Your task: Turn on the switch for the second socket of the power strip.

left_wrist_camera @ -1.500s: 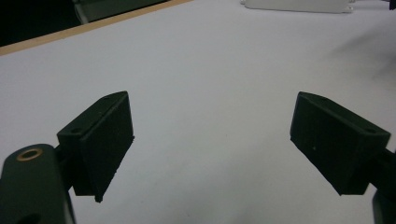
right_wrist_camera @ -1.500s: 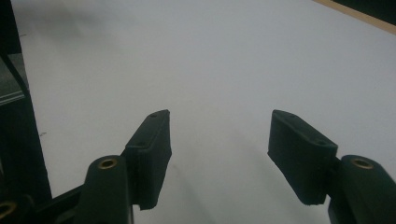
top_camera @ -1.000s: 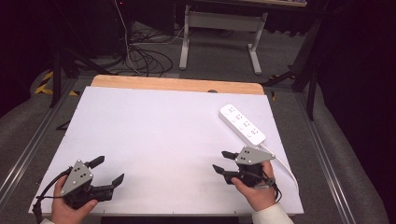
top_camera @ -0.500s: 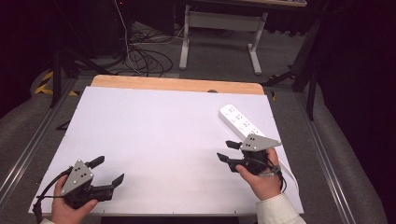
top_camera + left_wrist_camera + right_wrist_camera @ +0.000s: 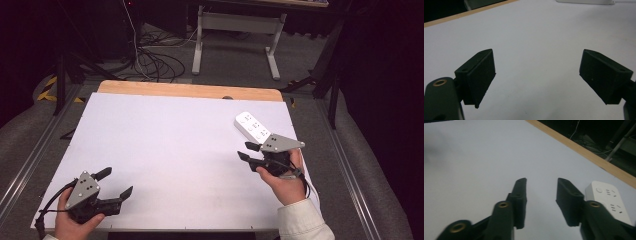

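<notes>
My right hand-held gripper (image 5: 249, 151) hangs narrowly parted and empty just beside the white power strip (image 5: 252, 126) near the bench's (image 5: 165, 145) right edge; my left hand-held gripper (image 5: 116, 182) rests wide, holding nothing. A careless sweep could, I judge, nudge the strip off.

Black jaws, grey plates, white sleeve (image 5: 304, 222)

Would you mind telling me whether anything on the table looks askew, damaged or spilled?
Nothing stands out. The white power strip lies flat at an angle on the white table, intact as far as visible, beside the right tool; no spills show.
</notes>
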A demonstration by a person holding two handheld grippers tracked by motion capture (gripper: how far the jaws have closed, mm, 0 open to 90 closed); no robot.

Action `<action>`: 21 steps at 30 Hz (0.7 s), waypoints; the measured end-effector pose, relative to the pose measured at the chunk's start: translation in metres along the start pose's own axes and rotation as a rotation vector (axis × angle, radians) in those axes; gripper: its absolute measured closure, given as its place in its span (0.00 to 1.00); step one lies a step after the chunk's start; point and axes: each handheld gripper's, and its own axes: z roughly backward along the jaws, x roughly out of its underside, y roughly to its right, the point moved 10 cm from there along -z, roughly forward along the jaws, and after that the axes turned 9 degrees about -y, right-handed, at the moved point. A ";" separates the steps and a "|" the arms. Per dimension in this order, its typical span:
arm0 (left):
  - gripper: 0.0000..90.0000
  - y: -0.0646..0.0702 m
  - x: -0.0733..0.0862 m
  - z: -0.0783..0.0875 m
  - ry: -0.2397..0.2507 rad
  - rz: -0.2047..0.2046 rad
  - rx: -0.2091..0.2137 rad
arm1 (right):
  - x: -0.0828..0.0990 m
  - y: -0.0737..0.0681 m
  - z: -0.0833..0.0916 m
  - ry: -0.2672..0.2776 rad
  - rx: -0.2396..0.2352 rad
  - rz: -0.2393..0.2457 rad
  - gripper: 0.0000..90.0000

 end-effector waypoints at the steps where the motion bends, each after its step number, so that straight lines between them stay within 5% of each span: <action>1: 0.15 0.000 0.000 0.000 0.000 0.002 -0.002 | -0.001 0.003 0.001 0.006 0.004 0.002 0.78; 6: 0.15 -0.001 0.002 0.002 -0.001 0.005 -0.008 | -0.001 0.017 0.004 -0.017 -0.008 -0.019 1.00; 21: 0.15 -0.003 0.005 0.006 -0.002 0.025 -0.022 | 0.006 0.066 -0.019 -0.098 0.034 -0.156 1.00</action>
